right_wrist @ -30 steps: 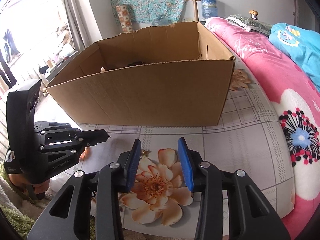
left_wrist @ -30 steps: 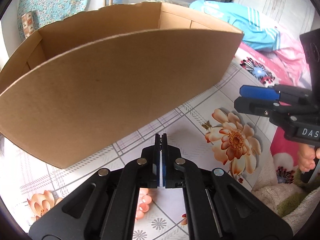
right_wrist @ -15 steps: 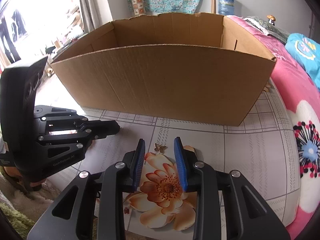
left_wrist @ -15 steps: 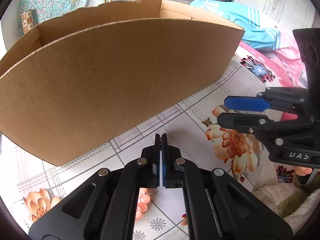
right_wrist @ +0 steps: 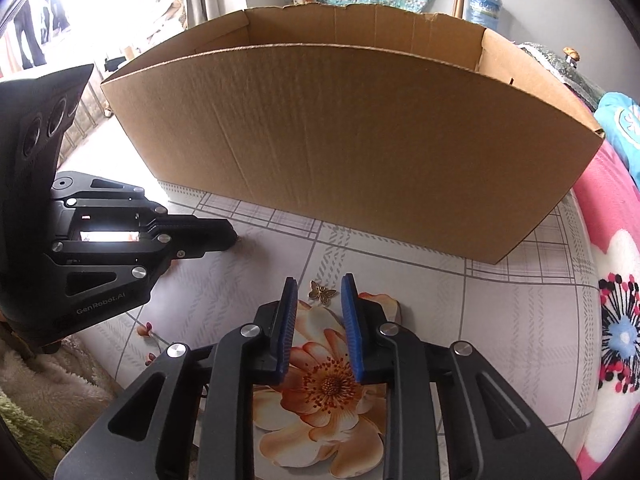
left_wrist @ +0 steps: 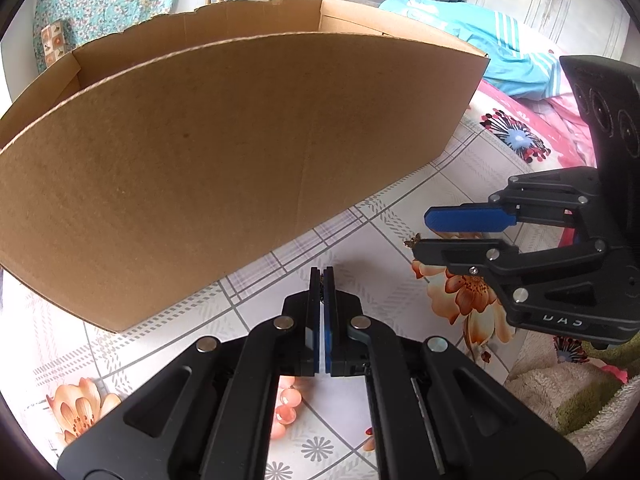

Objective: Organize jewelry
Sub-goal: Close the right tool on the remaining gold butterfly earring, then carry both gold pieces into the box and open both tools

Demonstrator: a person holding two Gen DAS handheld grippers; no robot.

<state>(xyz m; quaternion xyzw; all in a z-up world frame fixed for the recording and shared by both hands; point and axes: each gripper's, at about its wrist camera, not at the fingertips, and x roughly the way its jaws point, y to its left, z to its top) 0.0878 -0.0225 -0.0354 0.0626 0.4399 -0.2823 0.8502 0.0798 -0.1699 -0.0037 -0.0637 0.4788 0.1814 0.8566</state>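
Observation:
A small gold butterfly charm (right_wrist: 322,293) lies on the flowered tablecloth, just ahead of and between the tips of my right gripper (right_wrist: 319,286), which is open with a narrow gap. In the left wrist view the charm (left_wrist: 413,241) peeks out at the right gripper's (left_wrist: 421,231) tips. My left gripper (left_wrist: 321,272) is shut on a small dark piece of jewelry (left_wrist: 321,286) caught between its pads; it also shows in the right wrist view (right_wrist: 233,237). A large open cardboard box (right_wrist: 360,136) stands behind both grippers.
The flowered tablecloth (right_wrist: 500,320) covers the surface. A pink blanket (right_wrist: 612,208) and a turquoise garment (left_wrist: 480,40) lie to the right. A fuzzy cream and green cloth (left_wrist: 560,392) lies at the near edge.
My right gripper moved forward and down to the butterfly charm and narrowed its jaws around it. The left gripper stayed shut and barely moved.

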